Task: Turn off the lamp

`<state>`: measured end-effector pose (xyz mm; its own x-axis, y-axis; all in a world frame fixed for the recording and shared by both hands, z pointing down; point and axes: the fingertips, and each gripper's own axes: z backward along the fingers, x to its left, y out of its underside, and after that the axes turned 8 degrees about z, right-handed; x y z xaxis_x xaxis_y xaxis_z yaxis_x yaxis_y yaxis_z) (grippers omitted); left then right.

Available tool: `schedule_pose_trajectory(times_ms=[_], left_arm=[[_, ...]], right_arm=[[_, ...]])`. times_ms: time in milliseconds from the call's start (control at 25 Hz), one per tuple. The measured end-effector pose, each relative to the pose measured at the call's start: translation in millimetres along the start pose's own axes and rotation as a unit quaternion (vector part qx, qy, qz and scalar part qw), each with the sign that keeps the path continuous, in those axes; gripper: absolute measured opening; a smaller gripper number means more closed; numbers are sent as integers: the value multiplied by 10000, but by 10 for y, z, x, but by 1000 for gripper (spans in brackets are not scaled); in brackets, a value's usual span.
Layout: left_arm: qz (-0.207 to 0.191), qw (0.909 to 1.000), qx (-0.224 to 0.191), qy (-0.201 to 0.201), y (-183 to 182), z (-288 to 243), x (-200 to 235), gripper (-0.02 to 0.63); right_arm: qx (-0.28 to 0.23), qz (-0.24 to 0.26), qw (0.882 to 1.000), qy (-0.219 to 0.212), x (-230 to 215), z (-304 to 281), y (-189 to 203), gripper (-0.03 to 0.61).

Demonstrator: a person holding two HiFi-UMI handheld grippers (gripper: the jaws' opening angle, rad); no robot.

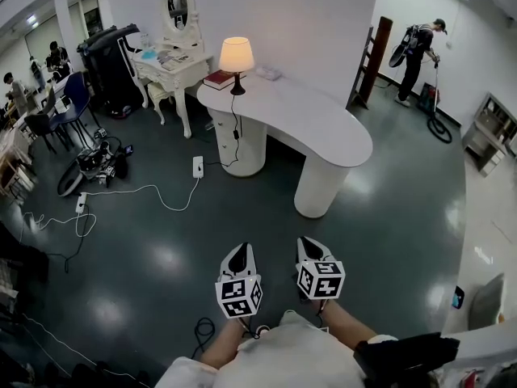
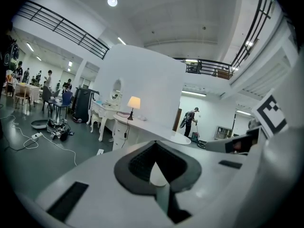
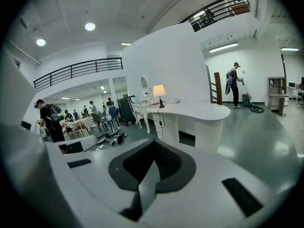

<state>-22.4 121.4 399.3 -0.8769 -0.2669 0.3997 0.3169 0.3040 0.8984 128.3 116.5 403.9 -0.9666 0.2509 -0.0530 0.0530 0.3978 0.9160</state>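
I am holding the left tongs low at the bottom centre of the head view, jaws pressed together on nothing; the left gripper view is showing the same closed, empty pads. Above them, in the upper middle of the frame, the lamp is glowing on the left end of the curved white worktop, just beside a red book and well apart from both tools. Its cord is hanging down toward a power strip on the floor. The right tongs, just right of the left, are likewise closed and empty. I am judging that the gap needs closing first. The switch is too small to locate, so I should find it, then press gently with one closed tip.
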Motion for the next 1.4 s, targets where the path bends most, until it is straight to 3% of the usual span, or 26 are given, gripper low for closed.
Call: schedule_pose_trajectory(times_ms=[320, 840, 1400], left_arm=[[5, 9999, 76, -103, 9, -393, 20, 6], [-204, 9993, -104, -300, -476, -1442, 18, 6], [-347, 9976, -9, -596, -617, -2291, 45, 6]], right_arm=[[26, 47, 9999, -91, -184, -410, -135, -2], [-44, 96, 9990, -442, -620, -1407, -758, -2], [107, 115, 9969, -773, -1051, -2192, -1065, -2]])
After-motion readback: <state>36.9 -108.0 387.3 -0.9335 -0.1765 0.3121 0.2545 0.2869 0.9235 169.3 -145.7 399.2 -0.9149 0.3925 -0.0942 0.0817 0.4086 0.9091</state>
